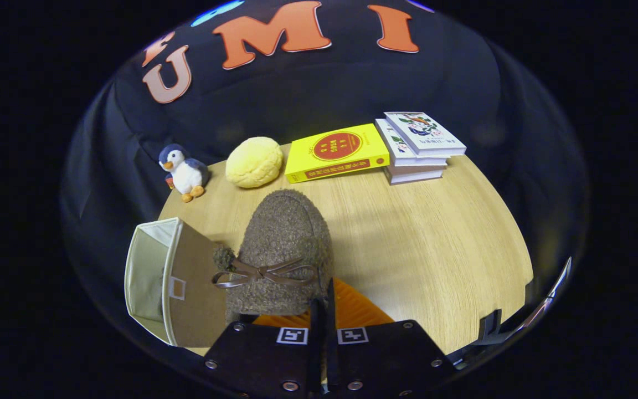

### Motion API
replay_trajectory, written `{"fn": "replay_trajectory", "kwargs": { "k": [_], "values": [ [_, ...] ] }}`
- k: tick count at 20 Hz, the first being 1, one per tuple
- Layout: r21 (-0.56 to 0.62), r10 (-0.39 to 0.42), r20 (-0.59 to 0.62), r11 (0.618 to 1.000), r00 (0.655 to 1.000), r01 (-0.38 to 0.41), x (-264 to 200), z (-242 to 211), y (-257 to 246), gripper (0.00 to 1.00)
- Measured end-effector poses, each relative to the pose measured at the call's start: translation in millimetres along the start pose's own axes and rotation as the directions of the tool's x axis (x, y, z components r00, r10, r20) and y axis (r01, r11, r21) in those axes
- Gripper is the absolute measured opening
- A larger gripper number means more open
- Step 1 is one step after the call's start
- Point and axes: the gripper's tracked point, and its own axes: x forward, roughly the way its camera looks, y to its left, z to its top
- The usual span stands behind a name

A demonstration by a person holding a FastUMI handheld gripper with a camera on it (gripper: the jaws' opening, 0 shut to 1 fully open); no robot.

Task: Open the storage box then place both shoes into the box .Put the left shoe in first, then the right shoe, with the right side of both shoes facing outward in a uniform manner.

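Surroundings: on the far side of the counter (435, 244) sit a plush penguin (184, 172), a round yellow bun-shaped toy (254, 161), a yellow book (335, 152) lying flat, and a stack of books (417, 147) to its right.
Storage box: the fabric storage box (169, 280) stands at the near left of the counter — its mouth is open, and its brown side nearly touches the shoe.
Shoe: a fuzzy brown shoe (283, 244) with a thin leather bow (263, 273) points away, toe toward the yellow bun-shaped toy; it blocks the counter just ahead of the fingers.
Hand-held gripper: the hand-held gripper (323, 310) has its fingers drawn close together at the shoe's near end, apparently pinching the rim of the heel.
Hard to tell: the grip itself is hidden behind the gripper body; whether the shoe is lifted or rests on the counter cannot be told, nor which foot it fits. The box's inside is mostly out of sight.
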Motion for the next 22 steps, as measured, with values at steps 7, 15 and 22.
{"fn": "replay_trajectory", "kwargs": {
  "k": [7, 15, 22],
  "values": [
    [-0.062, 0.081, 0.017, 0.995, 0.997, -0.079, -22.0, 9.3, 93.2, 0.05],
    [-0.046, 0.155, 0.006, 0.987, 0.988, -0.154, -28.8, 6.2, 185.0, 0.05],
    [-0.049, 0.138, -0.065, 0.989, 0.988, -0.142, -1.3, -25.0, 218.9, 0.06]
  ]
}}
